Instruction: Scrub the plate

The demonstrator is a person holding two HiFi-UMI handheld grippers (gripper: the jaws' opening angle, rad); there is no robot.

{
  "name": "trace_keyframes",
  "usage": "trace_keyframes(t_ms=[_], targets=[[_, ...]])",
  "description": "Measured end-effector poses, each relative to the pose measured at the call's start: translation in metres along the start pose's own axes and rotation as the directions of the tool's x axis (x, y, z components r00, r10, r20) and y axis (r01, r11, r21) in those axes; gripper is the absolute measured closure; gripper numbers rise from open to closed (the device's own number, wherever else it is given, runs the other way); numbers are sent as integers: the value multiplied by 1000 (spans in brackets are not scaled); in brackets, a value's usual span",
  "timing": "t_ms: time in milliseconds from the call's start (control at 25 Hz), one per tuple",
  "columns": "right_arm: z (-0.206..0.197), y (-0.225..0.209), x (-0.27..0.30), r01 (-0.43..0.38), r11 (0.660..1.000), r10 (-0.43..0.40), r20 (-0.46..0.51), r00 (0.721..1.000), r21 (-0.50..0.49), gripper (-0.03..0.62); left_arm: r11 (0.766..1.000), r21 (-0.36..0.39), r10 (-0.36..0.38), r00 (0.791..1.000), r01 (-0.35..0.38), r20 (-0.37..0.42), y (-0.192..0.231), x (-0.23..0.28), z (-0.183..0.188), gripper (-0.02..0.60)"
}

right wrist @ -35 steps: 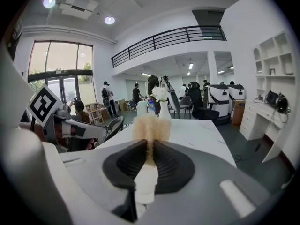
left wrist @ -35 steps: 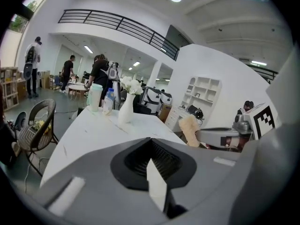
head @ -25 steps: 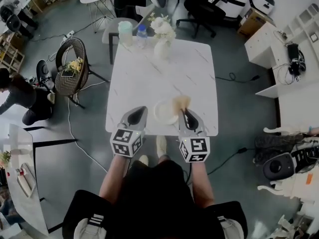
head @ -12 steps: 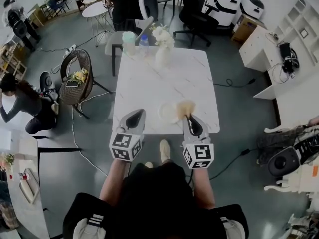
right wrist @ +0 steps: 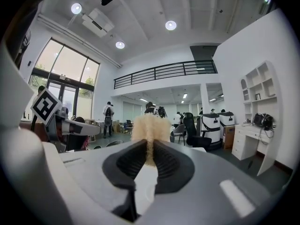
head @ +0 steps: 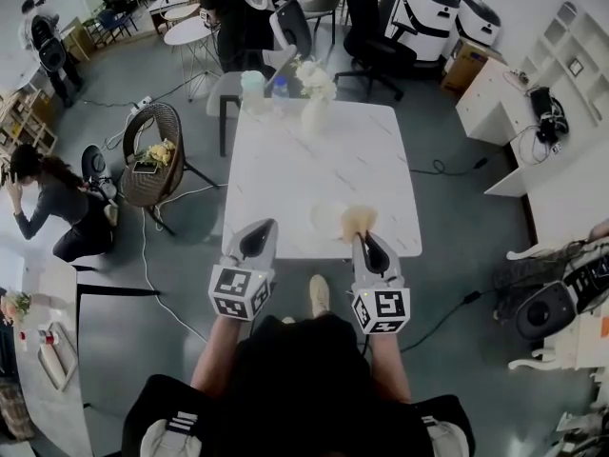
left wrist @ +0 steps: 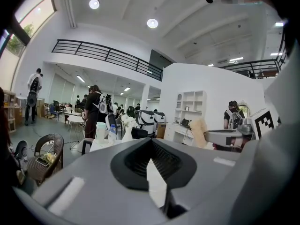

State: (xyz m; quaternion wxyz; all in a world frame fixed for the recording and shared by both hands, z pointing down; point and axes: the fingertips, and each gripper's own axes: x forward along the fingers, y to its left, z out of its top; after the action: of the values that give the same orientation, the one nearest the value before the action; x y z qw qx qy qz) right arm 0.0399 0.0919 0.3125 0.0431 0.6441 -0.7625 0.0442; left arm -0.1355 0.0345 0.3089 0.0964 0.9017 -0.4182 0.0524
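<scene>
Since a second ago both grippers have drawn back toward the near edge of the table (head: pixel 324 160), and the right one has brought the scrubber with it. The right gripper (right wrist: pixel 149 146) (head: pixel 364 238) is clamped on a fluffy tan scrubber (right wrist: pixel 150 128) (head: pixel 358 219), whose tuft sticks out past the tips. The left gripper (left wrist: pixel 151 142) (head: pixel 262 228) is closed with nothing between its jaws and is held to the left, well apart from the right one. From the head view the scrubber overlaps the right rim of the pale plate (head: pixel 325 220), which lies on the table near its near edge; contact cannot be told. At the far edge stand a vase of white flowers (head: pixel 314 98), a bottle (head: pixel 278 86) and a cup (head: pixel 253 84). A wicker chair (head: pixel 152 146) stands off to the left.
</scene>
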Motion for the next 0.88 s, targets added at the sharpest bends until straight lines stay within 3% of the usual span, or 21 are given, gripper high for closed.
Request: trace_keyframes(t_ms=[880], targets=[[7,-2,-11,1,1000,-2,17,1000,18,548,1000,10,-10,1000,10,-2,-13,-4,5,575]])
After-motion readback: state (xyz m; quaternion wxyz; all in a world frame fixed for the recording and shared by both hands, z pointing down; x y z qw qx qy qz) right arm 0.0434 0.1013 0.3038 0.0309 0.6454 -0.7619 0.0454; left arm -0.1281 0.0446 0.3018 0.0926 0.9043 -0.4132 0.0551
